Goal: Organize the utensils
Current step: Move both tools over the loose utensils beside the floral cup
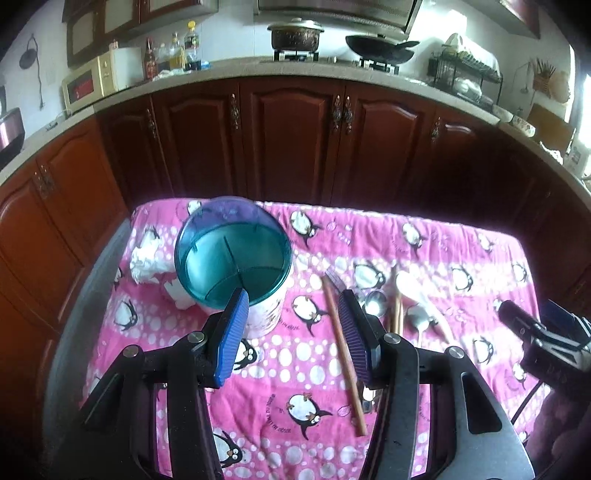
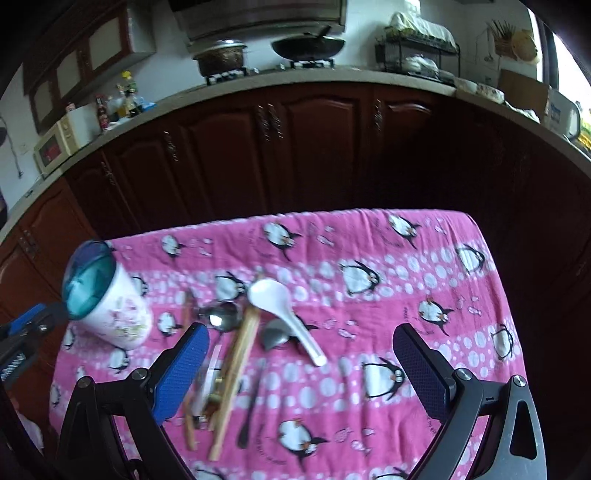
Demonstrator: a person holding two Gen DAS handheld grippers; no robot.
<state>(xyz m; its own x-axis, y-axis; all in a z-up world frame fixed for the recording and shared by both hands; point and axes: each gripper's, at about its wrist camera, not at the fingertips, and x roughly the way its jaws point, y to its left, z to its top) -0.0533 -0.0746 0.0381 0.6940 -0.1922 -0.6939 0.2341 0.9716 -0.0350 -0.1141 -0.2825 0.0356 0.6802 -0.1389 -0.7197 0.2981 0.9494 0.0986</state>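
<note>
Both grippers are spread apart and holding nothing. The left gripper (image 1: 291, 325) hangs low over the left side of the table, one finger just in front of the holder (image 1: 232, 254), the other beside a lone chopstick (image 1: 343, 354). The right gripper (image 2: 299, 365) hovers over the near middle, with the pile of utensils sitting between its fingers and a bit to the left.

So, progress: basically nothing is sorted yet. The holder, a white cup with a teal divided insert, looks empty as far as the left view shows. Still lying loose on the cloth: a white soup spoon (image 2: 284, 314), a metal spoon (image 2: 221, 317), another metal spoon (image 2: 275, 334) tucked under the white one, a few more chopsticks (image 2: 236, 373), and something dark and slim that's too blurry to name. All of that looks like it still has to go into the holder.

The table wears a pink penguin cloth (image 2: 424, 295), and a crumpled tissue (image 1: 144, 262) sits near its far left edge. Behind is a kitchen: dark red cabinets (image 1: 295, 140), a counter with a pot (image 1: 295, 35), wok (image 1: 380, 48), bottles, a dish rack.
</note>
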